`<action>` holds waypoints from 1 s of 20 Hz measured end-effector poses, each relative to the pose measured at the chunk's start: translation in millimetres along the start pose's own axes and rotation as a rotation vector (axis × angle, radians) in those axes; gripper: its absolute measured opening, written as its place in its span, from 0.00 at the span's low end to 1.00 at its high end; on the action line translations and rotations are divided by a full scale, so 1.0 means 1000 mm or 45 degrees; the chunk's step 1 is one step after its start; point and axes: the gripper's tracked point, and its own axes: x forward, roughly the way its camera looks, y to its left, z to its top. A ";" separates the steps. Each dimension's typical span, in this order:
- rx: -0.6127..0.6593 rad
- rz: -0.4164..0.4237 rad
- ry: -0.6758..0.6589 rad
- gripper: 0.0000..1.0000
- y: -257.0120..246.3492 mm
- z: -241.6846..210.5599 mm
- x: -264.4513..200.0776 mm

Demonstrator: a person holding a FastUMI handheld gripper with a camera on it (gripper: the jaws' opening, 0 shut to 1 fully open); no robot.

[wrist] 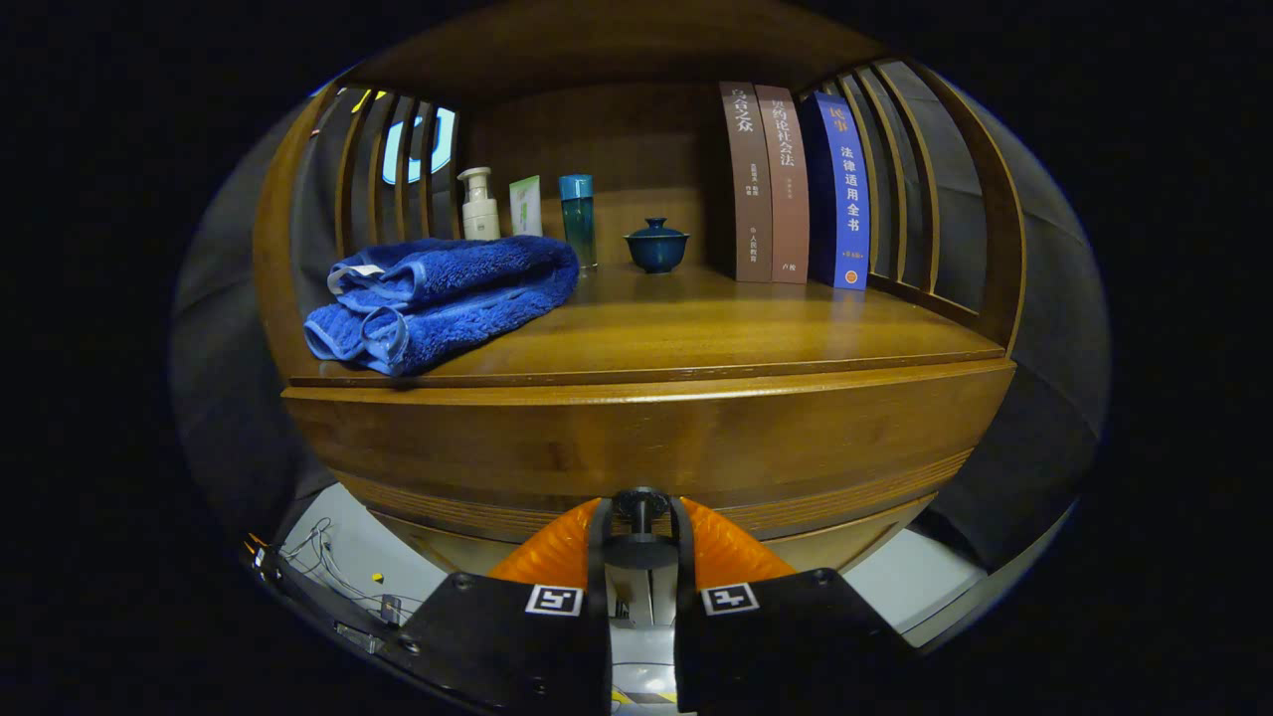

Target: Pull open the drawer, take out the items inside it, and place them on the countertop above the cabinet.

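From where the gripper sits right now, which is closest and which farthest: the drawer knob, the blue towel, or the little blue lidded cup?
1. Drawer knob: between the fingers of the gripper, which are closed on it.
2. Blue towel: folded at the countertop's front edge, off to the left.
3. Lidded cup: near the back wall, beside the books.

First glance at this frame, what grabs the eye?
The gripper sits low in front of the cabinet, its fingers closed around the dark drawer knob. Above, a folded blue towel lies on the countertop, hanging slightly over its front edge. Behind it stand bottles, a lidded blue cup and three upright books.
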 end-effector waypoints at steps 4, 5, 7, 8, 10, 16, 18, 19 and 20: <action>-0.004 0.001 0.021 0.29 0.001 -0.008 -0.017; -0.007 0.001 0.035 0.29 0.001 -0.011 -0.023; -0.011 0.005 0.058 0.29 0.002 -0.017 -0.036; -0.010 0.006 0.067 0.29 0.002 -0.020 -0.042; -0.013 0.000 0.079 0.29 0.002 -0.026 -0.056; -0.001 0.004 0.103 0.29 0.002 -0.046 -0.096; -0.002 0.011 0.112 0.29 0.003 -0.051 -0.107; 0.001 0.011 0.115 0.29 0.003 -0.054 -0.113; 0.001 0.010 0.119 0.29 0.003 -0.056 -0.117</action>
